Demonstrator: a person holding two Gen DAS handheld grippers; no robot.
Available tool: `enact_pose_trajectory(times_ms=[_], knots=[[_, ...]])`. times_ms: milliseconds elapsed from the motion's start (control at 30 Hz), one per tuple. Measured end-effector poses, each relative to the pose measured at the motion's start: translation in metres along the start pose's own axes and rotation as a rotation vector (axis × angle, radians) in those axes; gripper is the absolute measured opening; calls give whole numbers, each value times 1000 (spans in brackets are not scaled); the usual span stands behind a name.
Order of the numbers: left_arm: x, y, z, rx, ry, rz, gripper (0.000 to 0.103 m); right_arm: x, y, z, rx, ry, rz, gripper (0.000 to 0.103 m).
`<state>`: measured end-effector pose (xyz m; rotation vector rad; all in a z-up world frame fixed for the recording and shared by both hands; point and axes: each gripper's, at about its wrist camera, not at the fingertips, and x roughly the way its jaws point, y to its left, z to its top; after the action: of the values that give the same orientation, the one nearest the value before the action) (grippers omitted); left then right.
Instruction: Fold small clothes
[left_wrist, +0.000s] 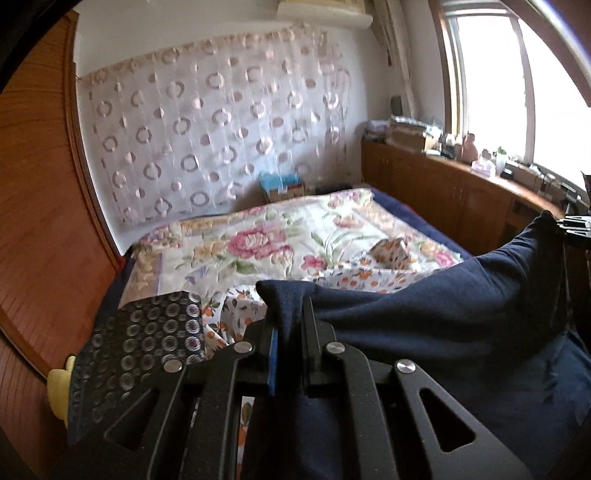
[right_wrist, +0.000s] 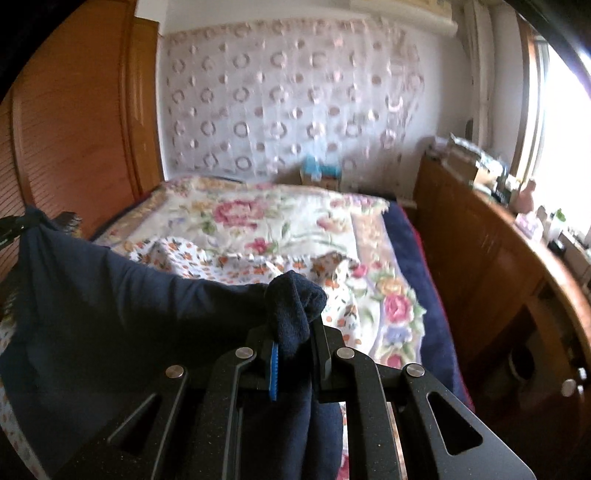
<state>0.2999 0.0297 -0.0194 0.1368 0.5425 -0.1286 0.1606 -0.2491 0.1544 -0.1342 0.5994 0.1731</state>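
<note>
While it hangs stretched between the two tongs, the navy garment (left_wrist: 424, 306) fills the lower right of the left wrist view and the lower left of the right wrist view (right_wrist: 110, 306), lifted above the bed. The left tongs (left_wrist: 288, 325) are pressed together on one bunched corner of the cloth; the right tongs (right_wrist: 293, 332) pinch the other corner in the same way, and each shows as a small dark clamp at the far edge of the other's view. Judging by this, the step in hand is spreading the piece out in the air before a fold; the next move likely calls for lowering it flat onto the floral quilt (left_wrist: 258, 236) and bringing the corners together evenly. Both tongs point level toward the curtain (right_wrist: 288, 96). An orange-flowered cloth (left_wrist: 354, 275) lies rumpled on the quilt just beyond the garment.
</note>
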Motion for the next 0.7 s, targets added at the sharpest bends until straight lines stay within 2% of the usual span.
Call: enact_pose_trajectory(times_ms=[133,167,233,267,300,367,400,433,500,600,700], knots=[[24,-1,-7,8,57,0,12,17,-9,17,12,41,11,13],[29,-1,-8,7,76,-2,16,21,-19,15,15,51,13,13],[32,-1,-14,4,105,6,22,36,-21,17,20,67,6,22],[30,-2,-18,2,108,1,30,46,-23,19,21,75,7,24],[30,-2,-20,0,106,-5,42,49,-25,18,22,78,12,25],[21,-3,-26,-6,106,-29,51,44,-24,16,20,76,2,37],[16,-4,-30,-6,112,-38,60,40,-21,14,17,70,0,40],[8,-8,-34,-2,117,-43,64,30,-19,13,19,62,7,44],[-3,-12,-41,-1,114,-62,71,15,-17,4,27,46,13,44],[-25,-18,-57,-9,120,-81,72,-14,-15,-14,44,30,11,44],[-44,-24,-73,-21,122,-88,72,-37,-15,-30,43,52,2,44]])
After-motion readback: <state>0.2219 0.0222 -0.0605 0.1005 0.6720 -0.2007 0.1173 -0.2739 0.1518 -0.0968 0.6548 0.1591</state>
